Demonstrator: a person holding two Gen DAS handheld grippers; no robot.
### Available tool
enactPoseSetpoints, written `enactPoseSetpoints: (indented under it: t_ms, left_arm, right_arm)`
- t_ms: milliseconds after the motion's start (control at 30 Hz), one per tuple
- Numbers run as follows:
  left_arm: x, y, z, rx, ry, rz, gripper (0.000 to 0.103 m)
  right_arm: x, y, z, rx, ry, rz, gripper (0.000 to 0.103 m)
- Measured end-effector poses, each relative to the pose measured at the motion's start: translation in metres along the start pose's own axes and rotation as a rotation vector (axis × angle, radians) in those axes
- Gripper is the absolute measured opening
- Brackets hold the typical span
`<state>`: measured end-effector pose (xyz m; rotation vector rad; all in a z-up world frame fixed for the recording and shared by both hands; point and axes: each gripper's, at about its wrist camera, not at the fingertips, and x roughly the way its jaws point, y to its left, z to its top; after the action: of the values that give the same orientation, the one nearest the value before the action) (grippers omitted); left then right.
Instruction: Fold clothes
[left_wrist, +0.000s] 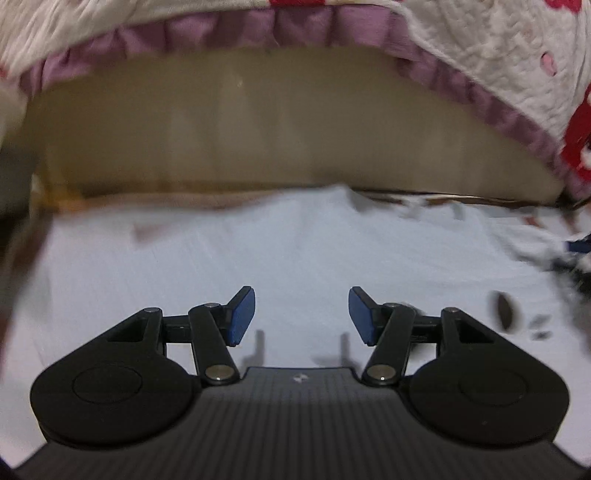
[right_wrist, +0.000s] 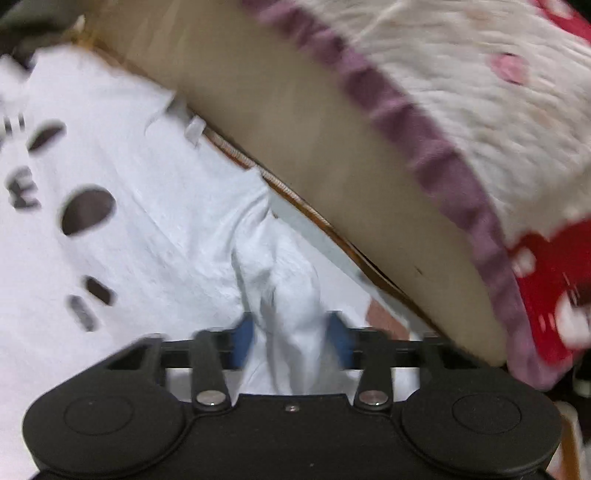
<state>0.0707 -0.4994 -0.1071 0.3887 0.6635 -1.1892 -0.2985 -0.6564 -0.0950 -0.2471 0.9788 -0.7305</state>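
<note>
One white cotton garment with dark print (right_wrist: 129, 229), spread flat, unfolded; right gripper (right_wrist: 291, 345) pinching its bunched edge; left gripper (left_wrist: 301, 314) above it, released, empty.

Both wrist cameras look steeply down, close over the white garment (left_wrist: 295, 251), sharing the beige panel (right_wrist: 332, 147) beyond

A quilted white bedspread (left_wrist: 480, 48) with a purple frill (right_wrist: 424, 147) and red patches overhangs a tan panel (left_wrist: 258, 140).
</note>
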Motion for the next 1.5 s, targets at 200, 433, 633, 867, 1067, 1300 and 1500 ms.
enactPoseSetpoints:
  t_ms: [200, 433, 633, 867, 1067, 1300, 1500]
  left_arm:
    - [0.062, 0.054, 0.025, 0.099, -0.008, 0.043, 0.055]
    - [0.081, 0.084, 0.03, 0.051, 0.021, -0.194, 0.059]
    - [0.104, 0.06, 0.036, 0.116, 0.042, -0.205, 0.076]
    - [0.118, 0.046, 0.044, 0.128, 0.056, -0.236, 0.073]
    - [0.107, 0.016, 0.034, 0.29, 0.027, -0.204, 0.0]
    - [0.101, 0.019, 0.046, 0.257, -0.091, -0.066, 0.0]
    - [0.123, 0.02, 0.034, 0.225, -0.049, 0.137, 0.0]
  right_arm:
    - [0.058, -0.074, 0.023, 0.304, 0.156, 0.063, 0.002]
    - [0.077, -0.131, 0.012, 0.643, 0.191, 0.009, 0.005]
    - [0.068, -0.102, 0.062, 0.6, 0.033, 0.27, 0.042]
    - [0.095, -0.05, 0.11, 0.638, 0.092, 0.369, 0.062]
    - [0.128, -0.025, 0.118, 0.617, 0.132, 0.262, 0.01]
    - [0.118, -0.042, 0.12, 0.688, -0.097, 0.212, 0.006]
    - [0.123, -0.056, 0.115, 0.658, -0.066, 0.196, 0.028]
